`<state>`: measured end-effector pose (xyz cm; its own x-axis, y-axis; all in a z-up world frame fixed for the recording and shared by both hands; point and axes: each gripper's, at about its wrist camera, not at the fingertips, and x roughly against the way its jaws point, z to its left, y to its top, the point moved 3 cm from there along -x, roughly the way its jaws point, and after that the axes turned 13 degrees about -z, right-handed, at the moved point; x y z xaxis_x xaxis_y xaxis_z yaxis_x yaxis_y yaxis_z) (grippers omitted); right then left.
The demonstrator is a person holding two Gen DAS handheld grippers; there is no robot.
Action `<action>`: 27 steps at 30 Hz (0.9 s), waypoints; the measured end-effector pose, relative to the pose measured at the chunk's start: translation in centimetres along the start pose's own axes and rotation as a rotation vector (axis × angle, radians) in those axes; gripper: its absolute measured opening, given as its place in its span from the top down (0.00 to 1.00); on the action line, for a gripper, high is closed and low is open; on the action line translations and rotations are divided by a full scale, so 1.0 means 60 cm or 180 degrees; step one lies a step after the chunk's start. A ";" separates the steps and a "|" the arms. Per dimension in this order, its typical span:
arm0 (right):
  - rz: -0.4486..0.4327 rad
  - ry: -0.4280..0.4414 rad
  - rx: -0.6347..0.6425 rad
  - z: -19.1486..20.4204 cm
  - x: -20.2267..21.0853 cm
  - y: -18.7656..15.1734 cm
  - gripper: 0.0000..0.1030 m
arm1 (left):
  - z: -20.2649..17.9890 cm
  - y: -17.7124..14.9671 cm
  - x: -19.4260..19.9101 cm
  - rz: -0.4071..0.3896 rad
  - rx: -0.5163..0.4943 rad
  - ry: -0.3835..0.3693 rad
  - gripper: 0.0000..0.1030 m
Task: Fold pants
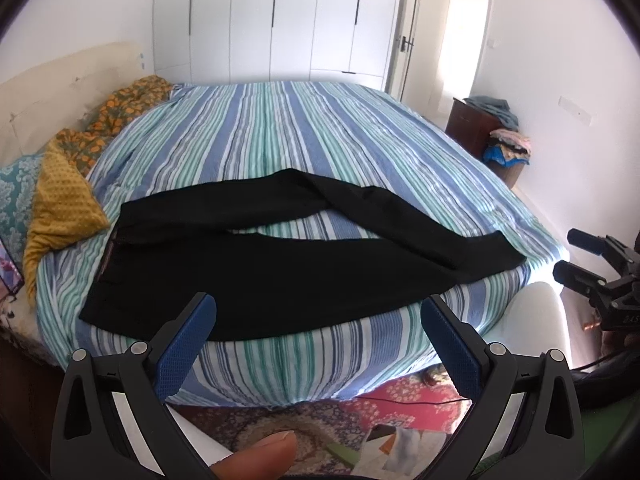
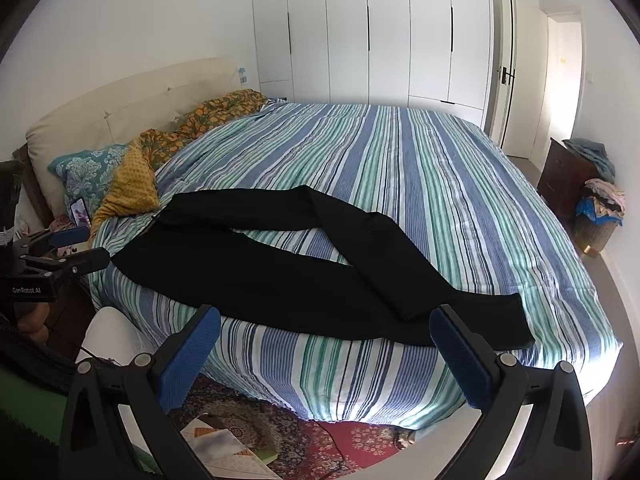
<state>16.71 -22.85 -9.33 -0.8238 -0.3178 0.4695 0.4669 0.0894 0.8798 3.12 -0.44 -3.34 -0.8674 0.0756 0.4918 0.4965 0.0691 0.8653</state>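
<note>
Black pants lie spread on the striped bed cover, waistband at the left, legs running right; the far leg bends over and crosses onto the near leg. They also show in the right wrist view. My left gripper is open and empty, held just off the bed's near edge in front of the pants' waist end. My right gripper is open and empty, off the near edge in front of the leg ends. Each gripper shows in the other's view: the right gripper, the left gripper.
Yellow and patterned pillows lie at the headboard on the left. A dark cabinet with heaped clothes and a basket stand at the right wall. A white chair and a patterned rug are below the bed edge.
</note>
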 end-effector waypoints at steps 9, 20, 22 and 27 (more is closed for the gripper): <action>-0.0023 0.0176 -0.0136 0.002 -0.001 0.003 0.00 | 0.000 0.016 0.004 -0.0071 -0.0032 -0.0160 0.01; 0.0000 0.0185 -0.0180 0.001 -0.010 0.006 0.00 | -0.005 0.016 -0.006 -0.0019 -0.0034 -0.0186 0.01; 0.0008 0.0171 -0.0186 0.000 -0.012 0.006 0.00 | -0.003 0.017 -0.009 -0.0001 -0.0038 -0.0191 0.01; 0.0002 0.0179 -0.0204 0.001 -0.012 0.006 0.00 | -0.004 0.018 -0.008 0.0002 -0.0048 -0.0186 0.01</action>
<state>17.47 -22.56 -9.35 -0.8050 -0.3704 0.4634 0.4884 0.0296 0.8721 4.08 -0.62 -2.65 -0.8636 0.1337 0.4861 0.4962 0.0541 0.8665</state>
